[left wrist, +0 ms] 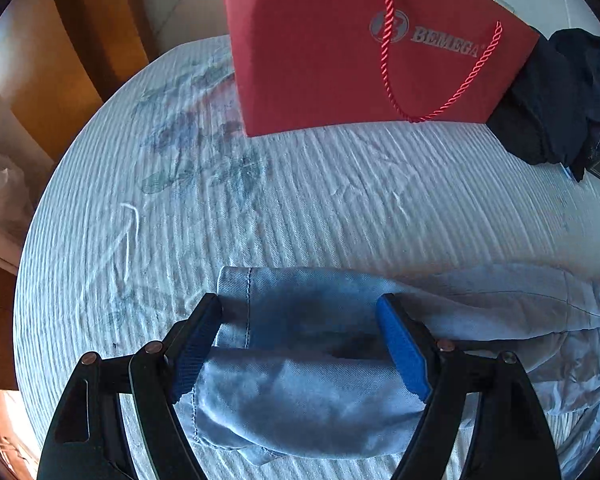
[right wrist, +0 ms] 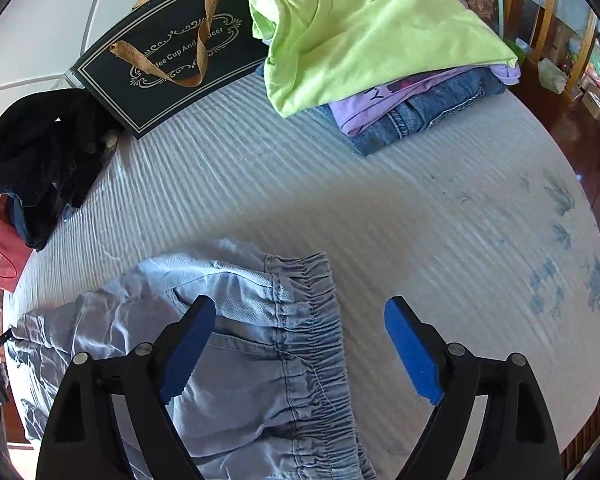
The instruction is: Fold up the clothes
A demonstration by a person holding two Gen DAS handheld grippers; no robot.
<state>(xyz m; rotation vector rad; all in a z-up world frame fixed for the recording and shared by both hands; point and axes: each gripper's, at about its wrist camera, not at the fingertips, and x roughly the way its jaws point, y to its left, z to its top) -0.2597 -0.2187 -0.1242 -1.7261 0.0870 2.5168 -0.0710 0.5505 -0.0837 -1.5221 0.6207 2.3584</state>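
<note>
Left wrist view: left gripper (left wrist: 300, 340) and right gripper (right wrist: 300, 344) (both spread wide) straddle light-blue pants (left wrist: 300, 400).

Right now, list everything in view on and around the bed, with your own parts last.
Bedspread: one, pale blue ribbed, covers the bed.
Light blue trousers: one, near edge, under both grippers.
Red bag: one, far side.
Black bag: one, far side, brown handles.
Dark clothes: one heap, between the bags.
Folded stack: one, lime top, lilac and denim below, far right.
Left gripper: open, over a trouser leg.
Right gripper: open, over the waistband.
</note>
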